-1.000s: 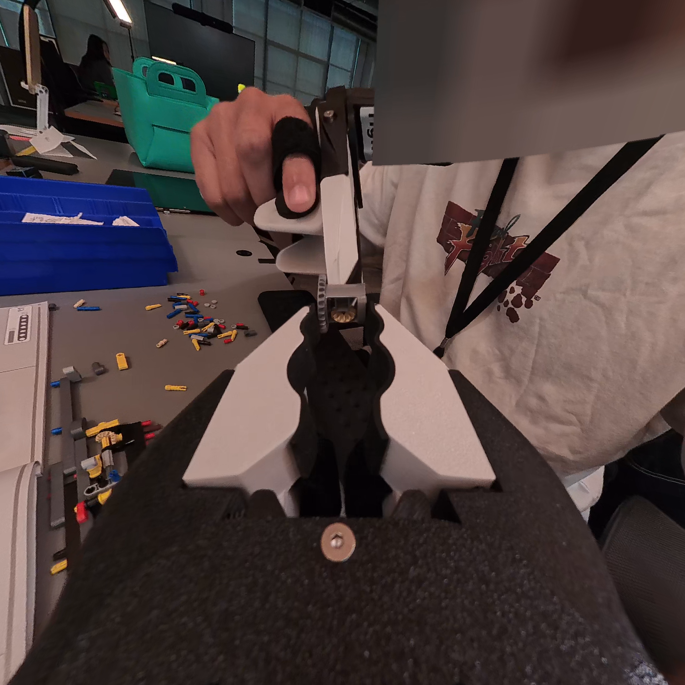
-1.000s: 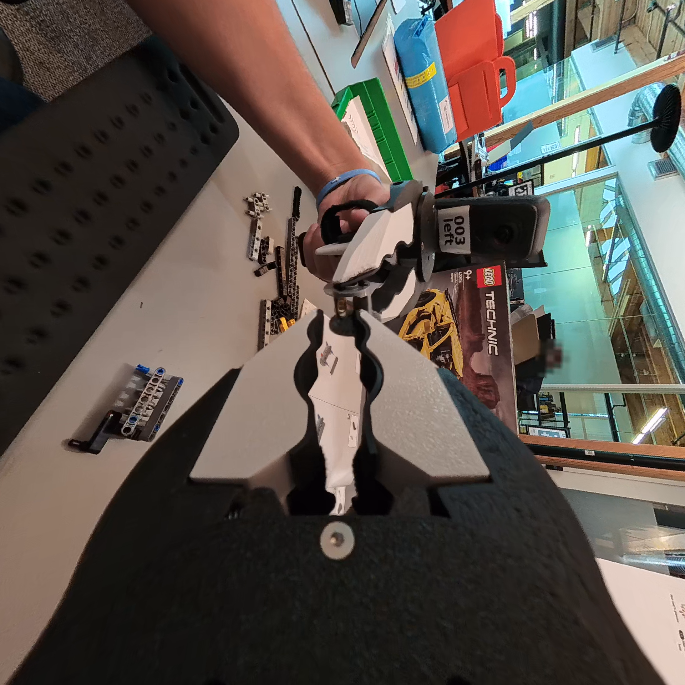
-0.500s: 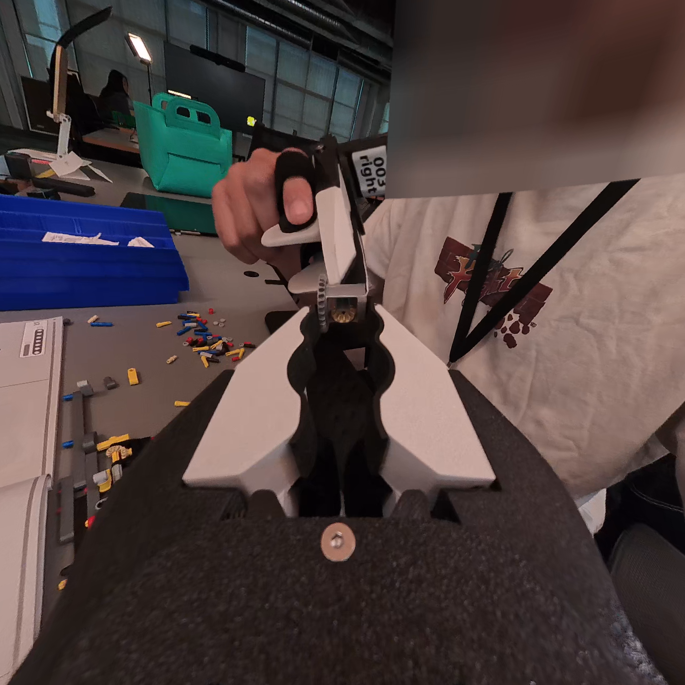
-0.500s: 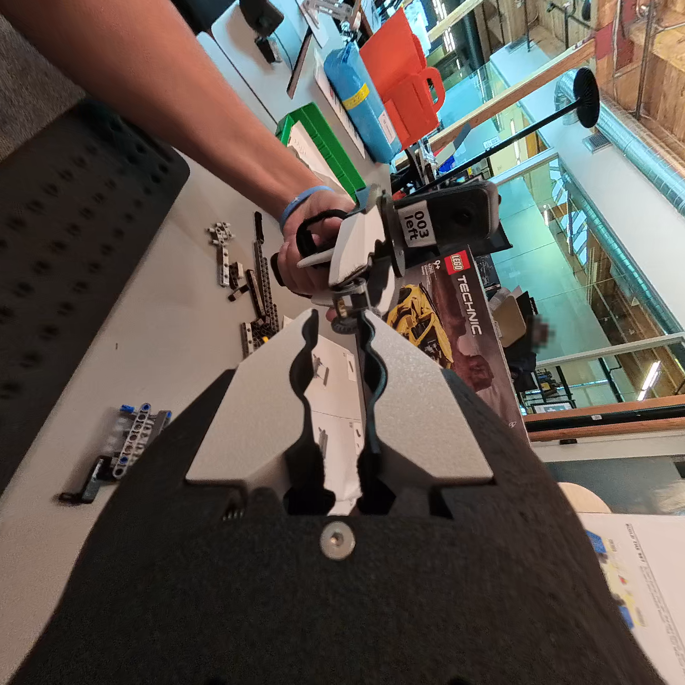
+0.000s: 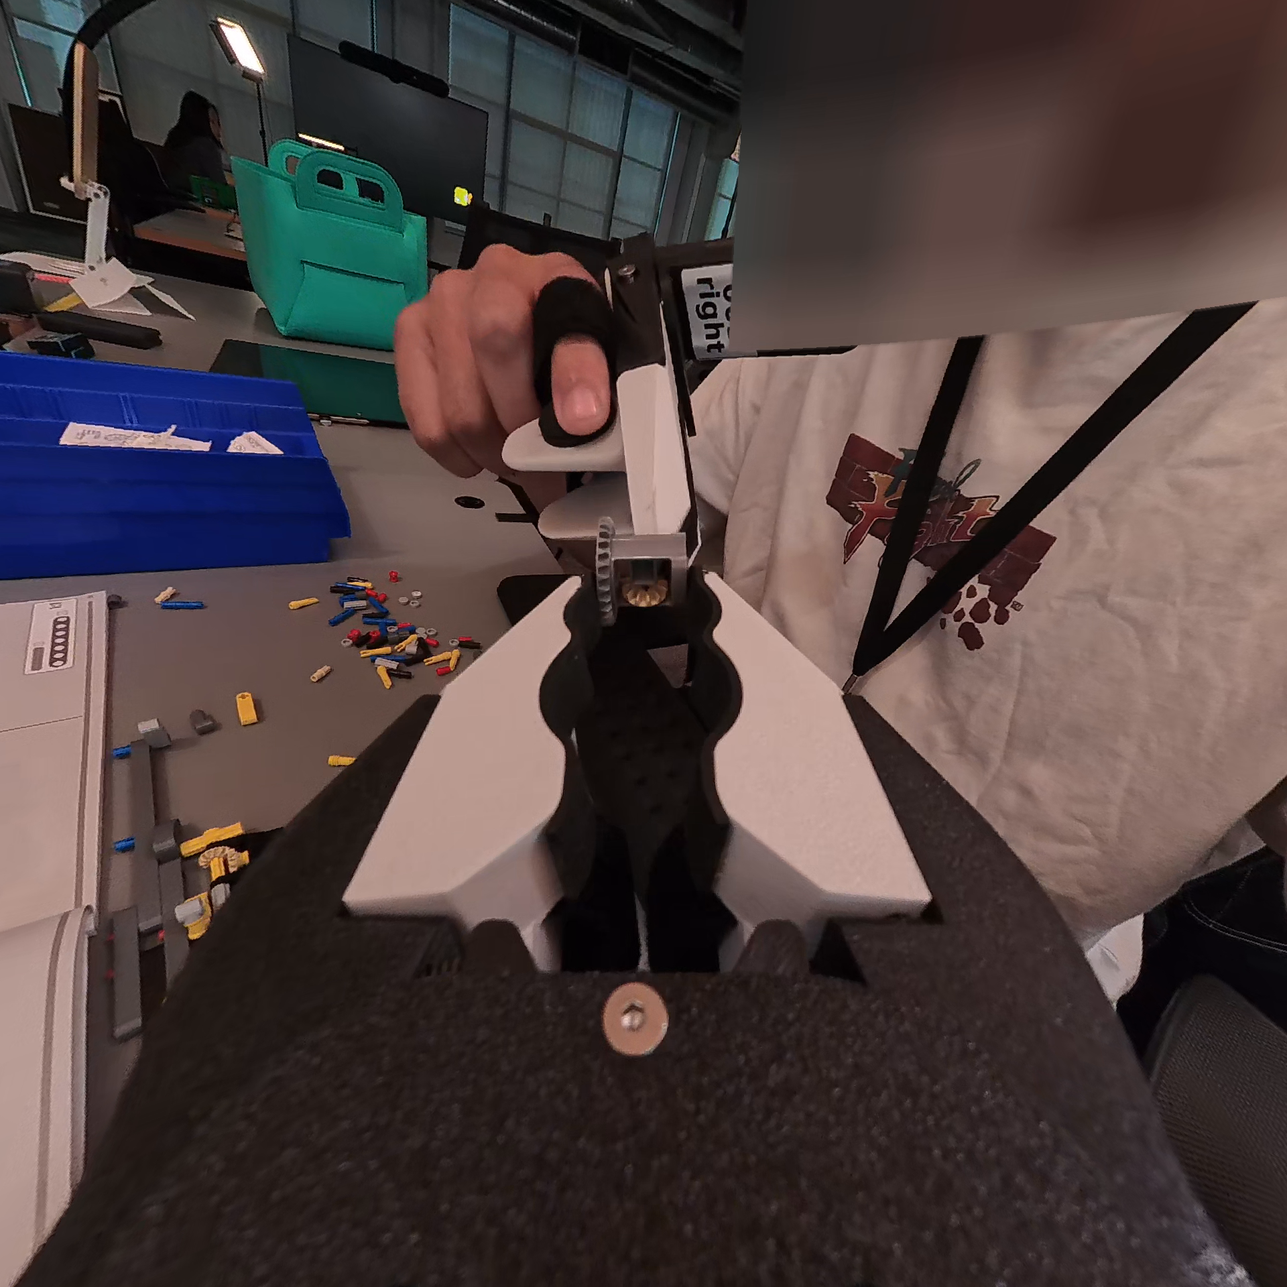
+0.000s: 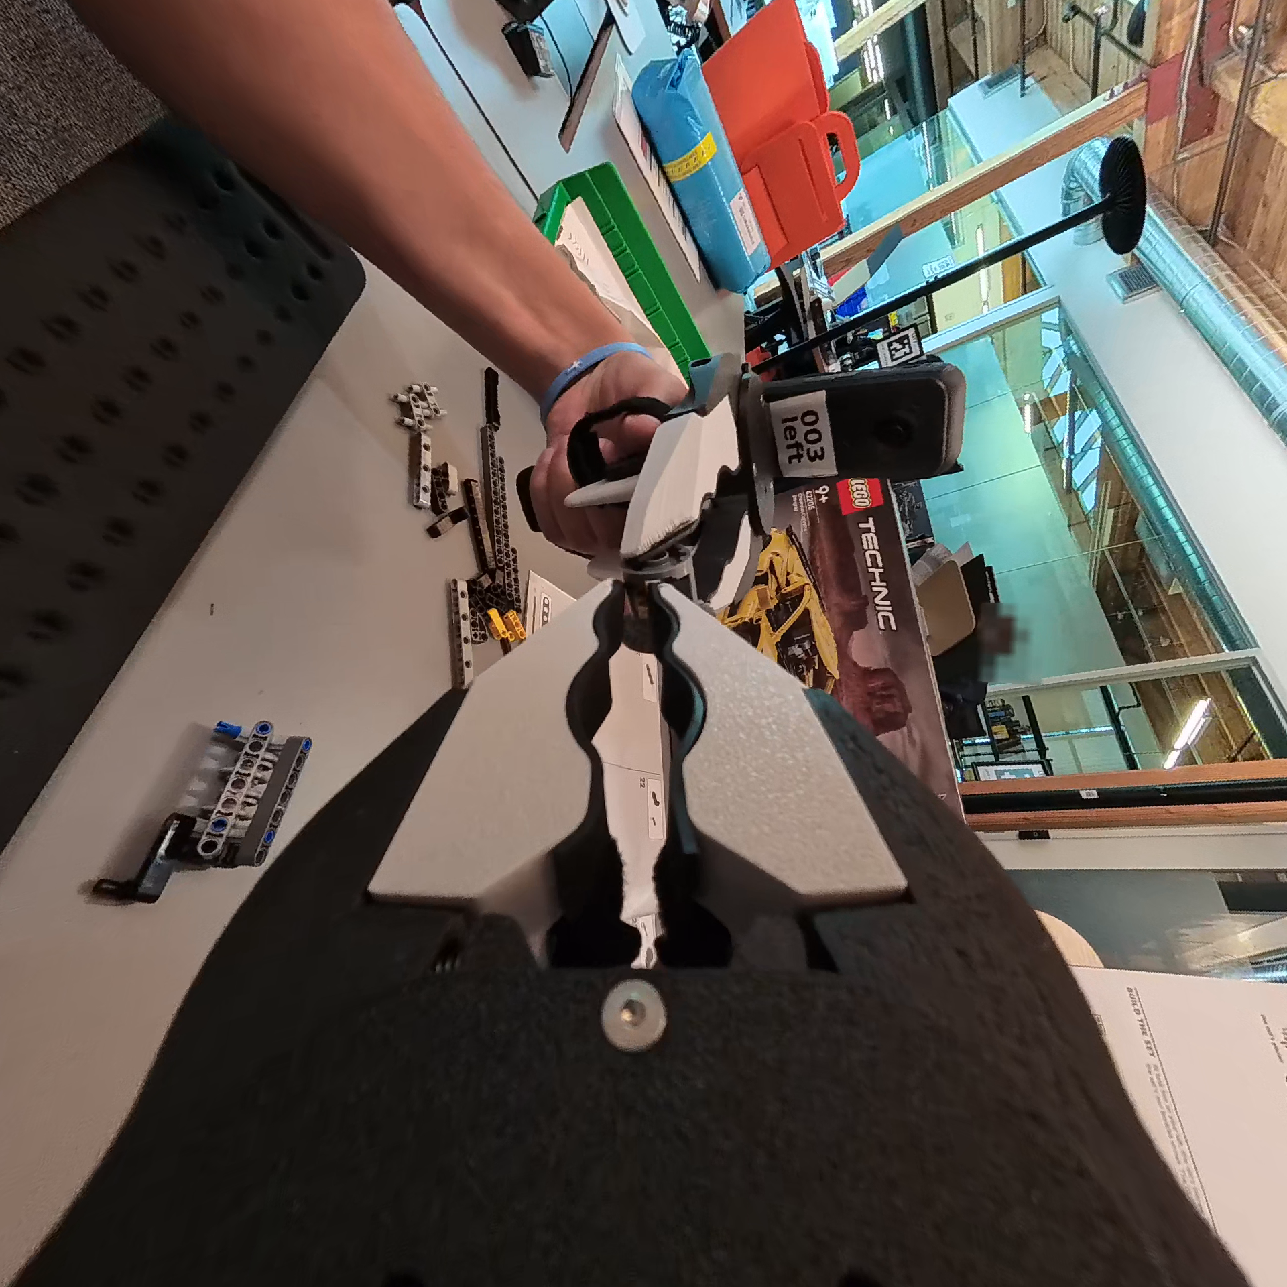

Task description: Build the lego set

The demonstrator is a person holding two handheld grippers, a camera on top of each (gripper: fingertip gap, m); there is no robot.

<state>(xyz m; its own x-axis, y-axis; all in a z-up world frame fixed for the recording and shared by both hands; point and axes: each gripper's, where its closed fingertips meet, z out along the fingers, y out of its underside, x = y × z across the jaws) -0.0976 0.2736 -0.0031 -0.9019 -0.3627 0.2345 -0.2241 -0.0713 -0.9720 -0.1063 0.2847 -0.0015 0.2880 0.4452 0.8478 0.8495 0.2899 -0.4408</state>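
Note:
A small grey gear assembly (image 5: 641, 578), a square frame with a grey gear on its left side and a tan bevel gear inside, is held in the air. My left gripper (image 5: 641, 599) is shut on its sides. My right gripper (image 5: 658, 533) comes down from above with its narrow white fingers (image 5: 651, 446) closed on the frame's top. In the right wrist view my right gripper (image 6: 637, 602) has its tips nearly together on the assembly (image 6: 658, 557), which is mostly hidden. The left gripper (image 6: 686, 519) meets it from the far side.
Loose small pieces (image 5: 390, 634), an open instruction booklet (image 5: 42, 752), grey beams (image 5: 160, 856) and a blue bin (image 5: 153, 473) lie on the table to the left. A person's torso (image 5: 1010, 592) is close on the right. A grey sub-assembly with blue pins (image 6: 237, 801), black beams (image 6: 487, 529), the set's box (image 6: 856, 613) and a black perforated mat (image 6: 139, 390) also show. Both grippers' tips are close together, under 4 cm apart.
Both grippers stay joined on the gear assembly. The pair has shifted and tilted together, so the table and background have swung in both views. The right jaws look slightly narrower.

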